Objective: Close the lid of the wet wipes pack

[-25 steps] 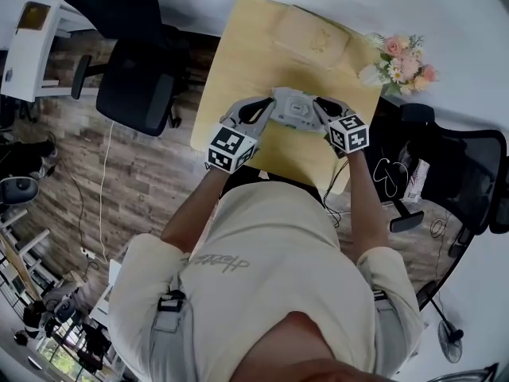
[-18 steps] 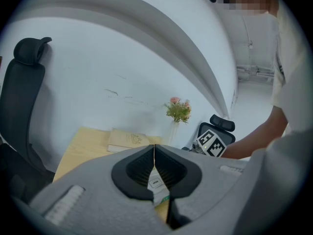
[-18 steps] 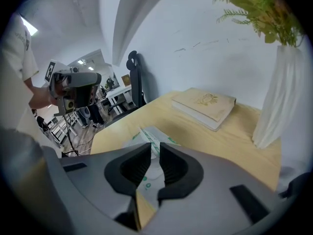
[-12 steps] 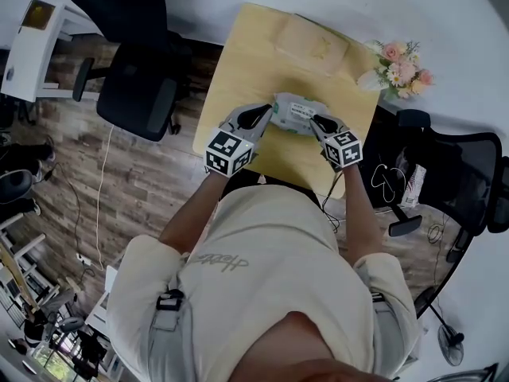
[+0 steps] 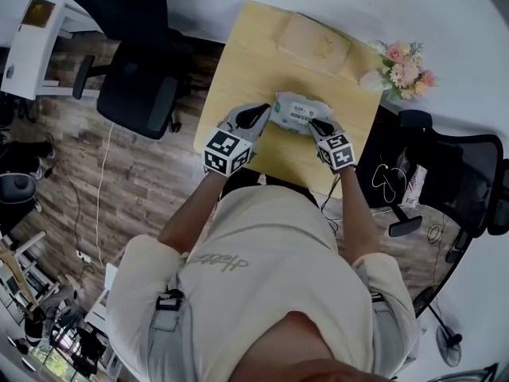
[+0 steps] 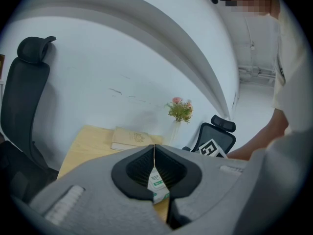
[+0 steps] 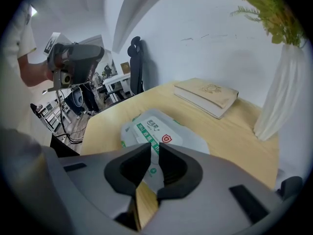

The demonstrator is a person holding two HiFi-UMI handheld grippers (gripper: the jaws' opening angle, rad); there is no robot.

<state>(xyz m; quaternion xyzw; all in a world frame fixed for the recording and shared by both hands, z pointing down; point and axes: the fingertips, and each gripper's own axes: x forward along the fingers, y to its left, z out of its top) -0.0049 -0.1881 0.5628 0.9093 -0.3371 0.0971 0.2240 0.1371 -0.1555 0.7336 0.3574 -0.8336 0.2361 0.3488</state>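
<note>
Head view, left to right. A black office chair (image 5: pixel 139 86) stands on the wood floor well left of the wet wipes pack (image 5: pixel 298 111). The pack lies label-up on the pale desk (image 5: pixel 238 62), toward the desk's near edge.

The left tongs (image 5: pixel 266 116) touch the pack's left end. In the left gripper view their tips (image 6: pixel 154 148) are fully together, and the pack (image 6: pixel 156 184) fills the gap just behind them. They seem to pinch its end seam, though the contact itself is obscured.

The right tongs (image 5: pixel 312 123) rest over the pack's right part. In the right gripper view they (image 7: pixel 150 148) are closed to a narrow slit above the printed label (image 7: pixel 154 131), with nothing gripped.

A closed book (image 5: pixel 312 44) lies beyond the pack. A bunch of flowers (image 5: pixel 402 64) stands to the pack's far right.
</note>
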